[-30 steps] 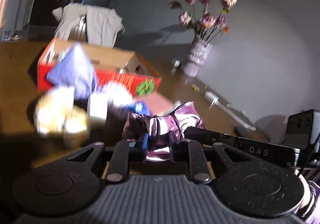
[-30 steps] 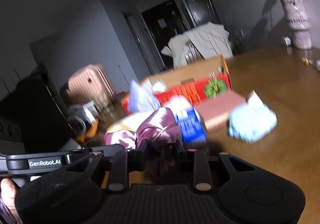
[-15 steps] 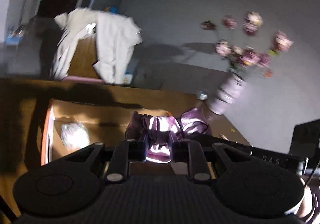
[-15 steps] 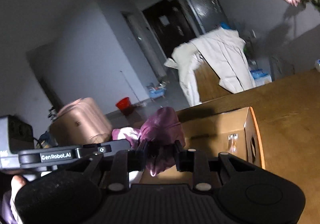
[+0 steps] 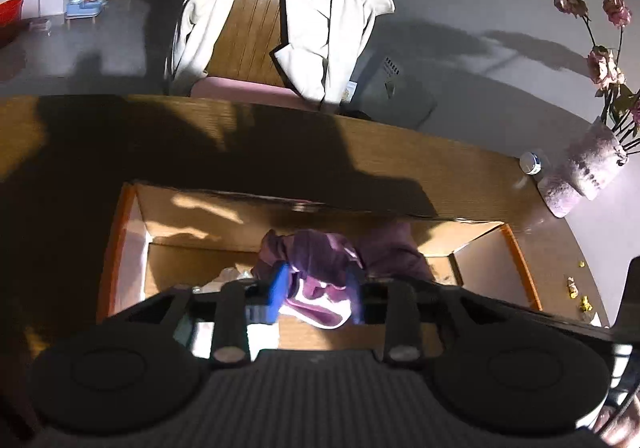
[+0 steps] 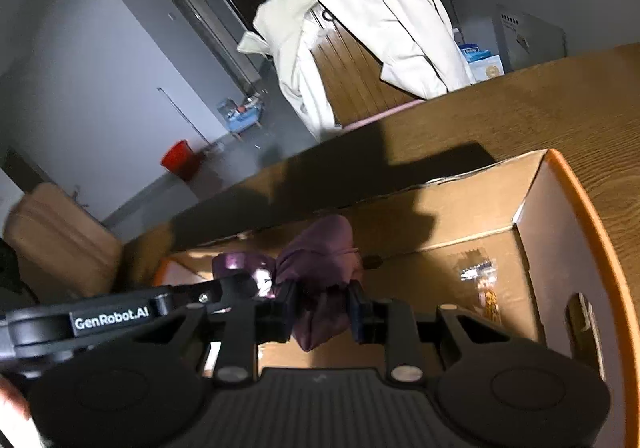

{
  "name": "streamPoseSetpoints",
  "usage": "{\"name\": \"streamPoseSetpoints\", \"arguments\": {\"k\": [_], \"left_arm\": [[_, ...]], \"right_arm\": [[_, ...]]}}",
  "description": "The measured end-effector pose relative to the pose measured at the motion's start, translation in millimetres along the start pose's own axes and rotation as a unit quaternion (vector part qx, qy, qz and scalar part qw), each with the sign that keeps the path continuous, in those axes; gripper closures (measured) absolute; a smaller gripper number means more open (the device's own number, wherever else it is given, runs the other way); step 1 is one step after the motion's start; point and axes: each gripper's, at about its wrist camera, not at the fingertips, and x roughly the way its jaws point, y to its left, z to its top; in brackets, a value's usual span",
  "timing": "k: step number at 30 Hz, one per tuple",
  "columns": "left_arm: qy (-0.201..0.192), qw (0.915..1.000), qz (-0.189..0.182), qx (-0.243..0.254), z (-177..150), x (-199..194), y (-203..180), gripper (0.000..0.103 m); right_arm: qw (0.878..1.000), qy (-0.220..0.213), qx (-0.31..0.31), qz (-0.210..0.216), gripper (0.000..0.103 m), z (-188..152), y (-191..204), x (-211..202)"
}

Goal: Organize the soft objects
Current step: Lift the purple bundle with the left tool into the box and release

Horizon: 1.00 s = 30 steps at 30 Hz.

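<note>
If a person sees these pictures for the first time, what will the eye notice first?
First, the shiny purple cloth, hanging over the open cardboard box between both hand-held grippers: the right hand-held gripper pinches it, while the left hand-held gripper is opening around it. Next, the pale coat draped over a chair beyond the wooden table.

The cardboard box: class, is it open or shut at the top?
Open. The cardboard box shows bare inner walls and floor from above, with a purple cloth hanging over its opening.
</note>
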Motion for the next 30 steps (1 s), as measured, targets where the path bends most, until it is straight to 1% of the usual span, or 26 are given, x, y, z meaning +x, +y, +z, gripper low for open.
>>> {"name": "streamPoseSetpoints", "arguments": {"k": [2, 4, 5, 6, 7, 10, 13, 14, 17, 19, 20, 21, 22, 23, 26, 30], "left_arm": [[-0.002, 1.0000, -0.007, 0.003, -0.6, 1.2, 2.8, 0.037], [-0.008, 0.9999, -0.006, 0.007, -1.7, -0.5, 0.3, 0.024], [-0.010, 0.9999, -0.002, 0.012, -2.6, -2.1, -1.1, 0.024], [-0.010, 0.9998, 0.000, 0.016, -2.3, -3.8, -3.7, 0.024], [-0.011, 0.9998, 0.000, 0.018, -2.7, -6.8, -4.9, 0.024], [-0.020, 0.9996, 0.003, 0.022, -3.5, -21.4, -8.5, 0.024], [-0.036, 0.9990, 0.010, 0.025, -7.0, -45.6, -13.6, 0.024], [-0.045, 0.9984, 0.016, 0.030, -9.9, -56.4, -16.4, 0.024], [-0.066, 0.9958, 0.036, 0.052, -20.5, -89.0, -25.4, 0.022], [-0.082, 0.9931, 0.051, 0.066, -29.6, -113.3, -33.2, 0.021], [-0.092, 0.9913, 0.060, 0.073, -35.2, -127.1, -37.8, 0.019], [-0.101, 0.9895, 0.066, 0.079, -39.9, -138.1, -42.2, 0.018], [-0.112, 0.9875, 0.073, 0.084, -45.7, -151.8, -46.0, 0.014], [-0.121, 0.9859, 0.077, 0.086, -51.1, -164.1, -49.4, 0.010], [-0.142, 0.9815, 0.086, 0.096, -71.1, -197.5, -59.5, 0.007], [-0.170, 0.9738, 0.112, 0.102, -101.9, -232.5, -69.9, 0.004]], "right_arm": [[1.000, 0.001, -0.006, -0.011, 0.075, -0.3, 0.2, 4.0], [1.000, 0.001, -0.011, -0.024, 0.074, -0.4, 0.2, 6.4], [0.999, 0.002, -0.012, -0.031, 0.069, -0.5, 0.0, 7.0], [0.999, 0.003, -0.012, -0.033, 0.062, 2.5, -1.4, 8.7], [0.999, 0.002, -0.013, -0.033, 0.060, 2.7, -1.2, 6.2], [0.999, -0.009, -0.025, -0.039, 0.059, 4.3, 1.3, -8.5], [0.999, -0.023, -0.030, -0.037, 0.059, 8.1, 1.8, -32.5], [0.998, -0.029, -0.033, -0.038, 0.058, 8.6, 1.7, -43.3], [0.997, -0.040, -0.046, -0.046, 0.049, 6.5, 0.3, -77.3], [0.996, -0.048, -0.057, -0.054, 0.049, 2.0, -0.7, -103.8], [0.995, -0.052, -0.061, -0.058, 0.048, 1.4, -0.8, -115.6], [0.994, -0.059, -0.066, -0.062, 0.046, -1.2, -1.1, -130.0], [0.993, -0.064, -0.070, -0.064, 0.043, -3.8, -0.8, -142.5], [0.992, -0.069, -0.080, -0.066, 0.038, -7.4, -0.1, -156.0], [0.987, -0.081, -0.113, -0.080, 0.035, -19.7, 3.4, -194.1], [0.980, -0.104, -0.144, -0.088, 0.027, -42.4, 9.8, -240.8]]}}
